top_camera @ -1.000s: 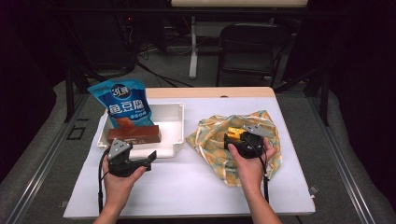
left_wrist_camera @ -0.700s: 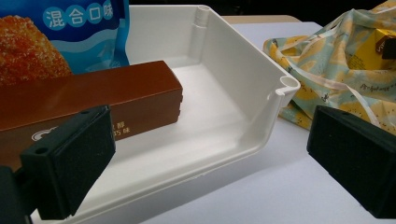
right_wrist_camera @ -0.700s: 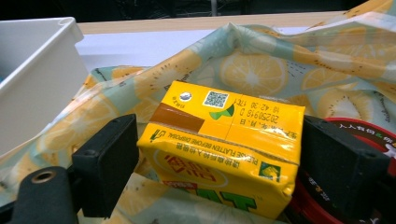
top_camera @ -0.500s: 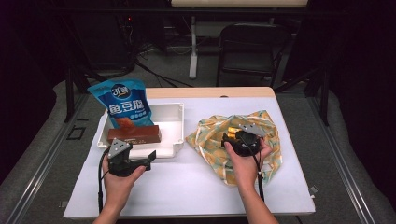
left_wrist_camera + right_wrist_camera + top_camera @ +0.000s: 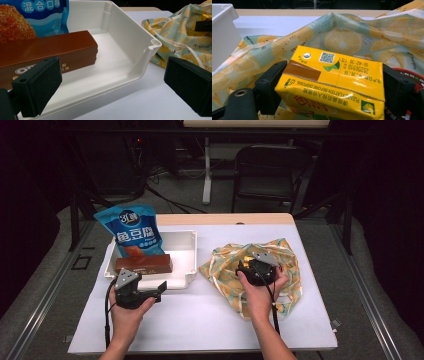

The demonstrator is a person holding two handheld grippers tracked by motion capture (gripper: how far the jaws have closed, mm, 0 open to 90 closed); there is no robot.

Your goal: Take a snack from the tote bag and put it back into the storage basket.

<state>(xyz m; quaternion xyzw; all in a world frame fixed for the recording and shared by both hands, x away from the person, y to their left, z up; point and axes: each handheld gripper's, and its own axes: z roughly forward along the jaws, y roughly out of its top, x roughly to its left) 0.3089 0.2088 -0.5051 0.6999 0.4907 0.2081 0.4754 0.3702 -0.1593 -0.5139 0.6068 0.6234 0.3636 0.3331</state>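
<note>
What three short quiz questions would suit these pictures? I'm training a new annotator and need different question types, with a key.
1. True or false: the brown box lies inside the white bin.
2. What sits between the right tongs? A) blue snack bag B) yellow drink carton C) a spoon
3. Fill in: the left tongs stand ____ with nothing between the jaws.

Key:
1. True; it lies there beside the blue snack bag.
2. B, the yellow drink carton, with the jaws against its sides over the fruit-print bag.
3. Open.
</note>
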